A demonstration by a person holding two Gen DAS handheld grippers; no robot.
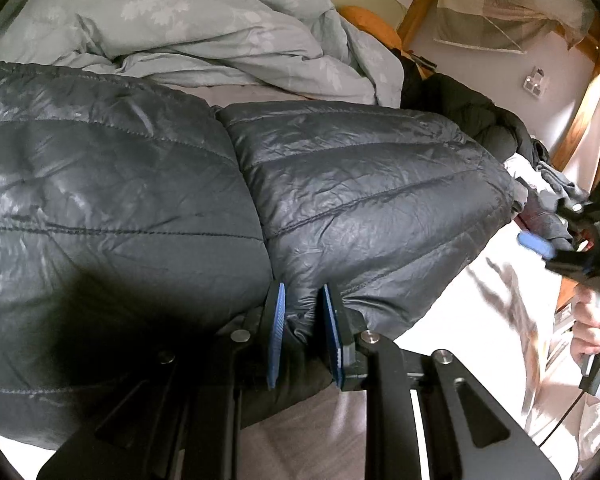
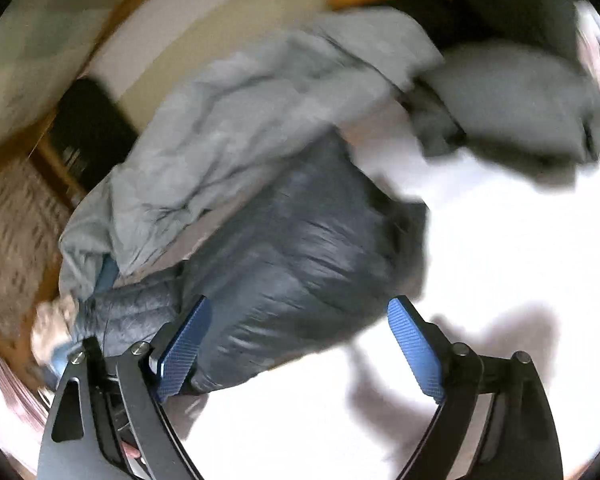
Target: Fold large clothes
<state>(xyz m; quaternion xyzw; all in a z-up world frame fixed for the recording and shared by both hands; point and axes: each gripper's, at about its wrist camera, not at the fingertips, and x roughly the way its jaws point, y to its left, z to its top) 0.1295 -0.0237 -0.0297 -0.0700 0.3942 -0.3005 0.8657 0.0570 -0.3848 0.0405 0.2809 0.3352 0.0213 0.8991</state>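
Observation:
A dark grey quilted puffer jacket (image 1: 360, 184) lies folded on the bed and fills the left wrist view. My left gripper (image 1: 302, 300) is shut on a pinch of the jacket's near edge, fabric bunched between its blue pads. The right gripper (image 1: 540, 246) shows at the right edge of the left wrist view, held in a hand, above the sheet and off the jacket. In the blurred right wrist view the right gripper (image 2: 300, 312) is open and empty, with the jacket (image 2: 292, 256) below and beyond its left finger.
A crumpled pale green duvet (image 1: 204, 28) lies behind the jacket, also in the right wrist view (image 2: 228, 120). Dark and grey clothes (image 1: 492, 120) are piled at the right. The white sheet (image 2: 480, 260) is bright at the right. A wooden bed frame (image 1: 580, 120) stands beyond.

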